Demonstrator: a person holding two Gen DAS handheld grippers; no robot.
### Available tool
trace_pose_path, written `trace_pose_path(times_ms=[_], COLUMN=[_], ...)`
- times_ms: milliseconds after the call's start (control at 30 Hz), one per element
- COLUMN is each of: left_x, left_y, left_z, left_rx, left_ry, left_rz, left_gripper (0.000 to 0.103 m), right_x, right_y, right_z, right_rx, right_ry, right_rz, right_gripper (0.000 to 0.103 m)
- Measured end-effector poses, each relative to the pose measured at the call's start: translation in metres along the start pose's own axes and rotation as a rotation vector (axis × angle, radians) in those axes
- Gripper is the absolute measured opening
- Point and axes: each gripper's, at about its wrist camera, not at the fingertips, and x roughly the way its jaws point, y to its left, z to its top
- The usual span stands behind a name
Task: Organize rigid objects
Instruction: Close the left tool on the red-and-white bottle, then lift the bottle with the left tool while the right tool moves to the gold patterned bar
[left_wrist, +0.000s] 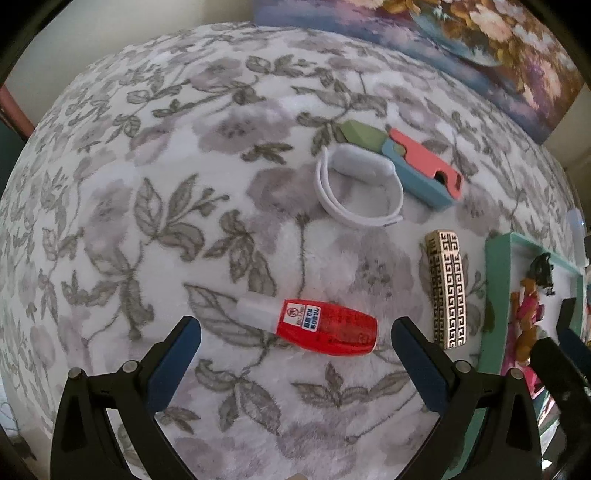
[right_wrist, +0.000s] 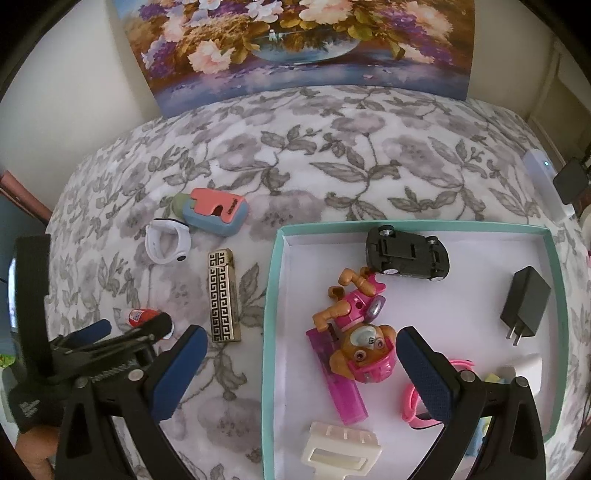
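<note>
The left gripper (left_wrist: 295, 332) hovers with fingers spread wide around the red glue bottle (left_wrist: 325, 326), not touching it; the bottle lies on the floral blanket (left_wrist: 147, 184), left of the teal box (right_wrist: 271, 295); the gold patterned case (right_wrist: 223, 295) lies between bottle and box; the right gripper (right_wrist: 301, 343) hangs over the box, fingers spread, above the pink toy dog (right_wrist: 360, 354); a black toy car (right_wrist: 406, 254) rests inside the box.

Both tools (left_wrist: 295, 332) (right_wrist: 301, 341) agape, empty.

Floral blanket (left_wrist: 155, 192) under red glue bottle (left_wrist: 328, 326), patterned lighter (left_wrist: 445, 288), white wristband (left_wrist: 356, 188), teal tray (right_wrist: 271, 295).
</note>
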Motion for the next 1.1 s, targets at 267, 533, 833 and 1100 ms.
trace_pose_path(times_ms=[267,533,833,1100], left_x=[0.016,0.014,0.001,-0.031], left_y=[-0.016,-0.010,-0.014,0.012], left_z=[-0.002,-0.002,0.002,0.009], left_rx=[0.029,0.029,0.045,-0.051], left_ry=[0.029,0.020,0.009,-0.064], left_rz=[0.022,0.003,0.005,0.006], left_gripper=[0.102,0.090,0.078,0.078], right_x=[0.002,0.004,0.004,-0.001], right_y=[-0.003,-0.005,-0.004,0.004], right_z=[0.000,0.000,0.000,0.001], right_rx=[0.010,0.019,0.021,-0.010], right_ry=[0.012,0.021,0.024,-0.005], right_rz=[-0.006,-0.008,-0.005,0.001], right_gripper=[0.103,0.103,0.103,0.103])
